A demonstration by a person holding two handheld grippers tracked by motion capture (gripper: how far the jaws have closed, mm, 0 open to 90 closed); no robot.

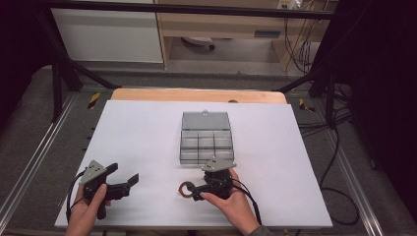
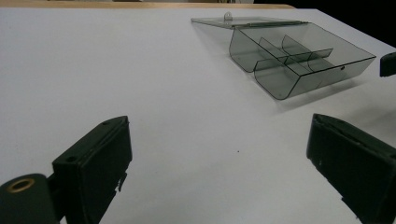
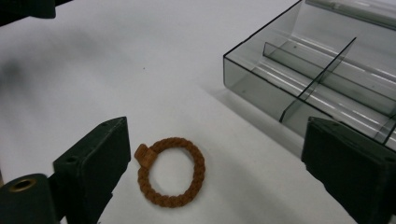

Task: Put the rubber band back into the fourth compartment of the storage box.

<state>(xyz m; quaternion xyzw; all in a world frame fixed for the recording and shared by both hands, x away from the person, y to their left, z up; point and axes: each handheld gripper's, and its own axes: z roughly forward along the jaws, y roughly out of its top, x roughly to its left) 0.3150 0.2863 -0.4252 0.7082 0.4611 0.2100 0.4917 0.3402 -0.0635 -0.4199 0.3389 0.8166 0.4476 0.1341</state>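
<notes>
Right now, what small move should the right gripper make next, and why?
Probably lower the right gripper and close on the brown braided ring: its jaws stand open either side of it, it lies loose on the white table, and the clear compartment box sits open nearby.

- Right gripper (image 3: 215,182): 2 black jaws spread wide.
- Braided brown ring (image 3: 171,171): flat on white counter (image 3: 140,70), between jaws.
- Smoky clear divided box (image 3: 317,70): upper right.

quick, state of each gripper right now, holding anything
Left gripper: open, holding nothing, over bare table.
Right gripper: open, holding nothing; the brown braided ring lies on the table between its jaws.
</notes>
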